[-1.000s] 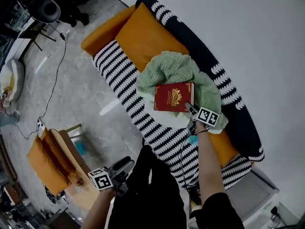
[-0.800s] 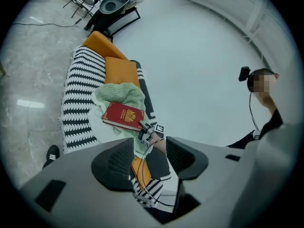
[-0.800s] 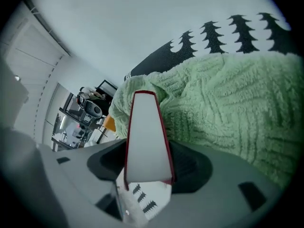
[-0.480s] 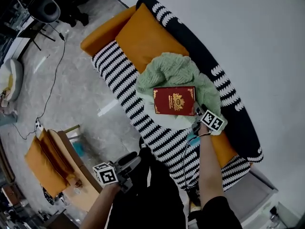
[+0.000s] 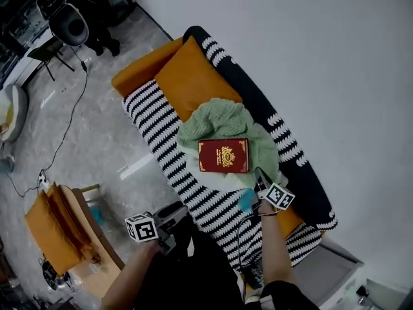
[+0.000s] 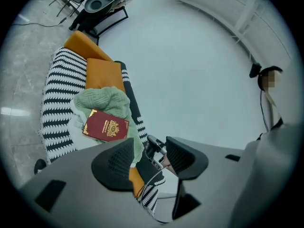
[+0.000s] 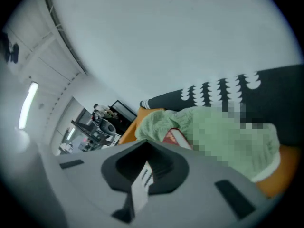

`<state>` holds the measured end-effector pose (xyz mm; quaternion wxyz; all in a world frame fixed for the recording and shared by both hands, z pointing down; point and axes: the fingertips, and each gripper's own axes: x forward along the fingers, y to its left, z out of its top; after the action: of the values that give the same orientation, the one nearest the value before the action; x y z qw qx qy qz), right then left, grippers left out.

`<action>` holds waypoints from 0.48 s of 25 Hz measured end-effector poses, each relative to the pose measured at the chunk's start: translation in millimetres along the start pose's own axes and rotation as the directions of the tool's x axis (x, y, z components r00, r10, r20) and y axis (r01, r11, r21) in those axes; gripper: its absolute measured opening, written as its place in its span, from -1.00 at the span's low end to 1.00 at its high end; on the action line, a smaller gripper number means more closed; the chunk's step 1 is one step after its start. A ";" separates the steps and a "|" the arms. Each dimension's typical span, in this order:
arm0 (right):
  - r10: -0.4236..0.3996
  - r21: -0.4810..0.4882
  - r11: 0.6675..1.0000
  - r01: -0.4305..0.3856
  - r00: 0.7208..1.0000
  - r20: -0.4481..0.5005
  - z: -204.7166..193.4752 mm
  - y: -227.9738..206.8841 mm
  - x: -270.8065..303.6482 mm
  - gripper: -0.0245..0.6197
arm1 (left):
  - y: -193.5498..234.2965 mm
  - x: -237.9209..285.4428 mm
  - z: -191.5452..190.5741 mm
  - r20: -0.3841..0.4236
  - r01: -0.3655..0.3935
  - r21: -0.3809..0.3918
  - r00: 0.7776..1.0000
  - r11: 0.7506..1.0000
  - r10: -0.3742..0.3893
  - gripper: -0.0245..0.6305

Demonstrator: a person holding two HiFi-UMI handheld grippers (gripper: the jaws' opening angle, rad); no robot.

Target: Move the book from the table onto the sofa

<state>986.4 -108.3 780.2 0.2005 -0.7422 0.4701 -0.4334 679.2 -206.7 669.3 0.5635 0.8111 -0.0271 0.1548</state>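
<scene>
Red book (image 5: 223, 155) on green blanket (image 5: 218, 119), striped sofa (image 5: 153, 116), grey marble floor (image 5: 84, 141)

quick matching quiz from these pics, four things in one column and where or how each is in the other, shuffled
Things:
1. book
2. left gripper
3. right gripper
4. orange cushion

Place or state:
a. jaws shut, nothing in them
b. lying flat on the green blanket
c. leaning against the sofa back
d. jaws apart, holding nothing

Pairs: 1-b, 2-d, 3-a, 4-c
</scene>
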 end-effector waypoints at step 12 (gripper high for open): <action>0.315 0.117 0.948 -0.297 0.928 -0.197 -69.0 143.8 -99.5 -0.90 | -40.2 12.1 10.1 0.035 0.119 0.085 0.992 0.989 -0.122 -0.32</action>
<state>835.5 -82.6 671.0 0.2457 -0.5997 0.5799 -0.4936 701.6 -199.8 633.1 0.5372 0.8367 0.0170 0.1049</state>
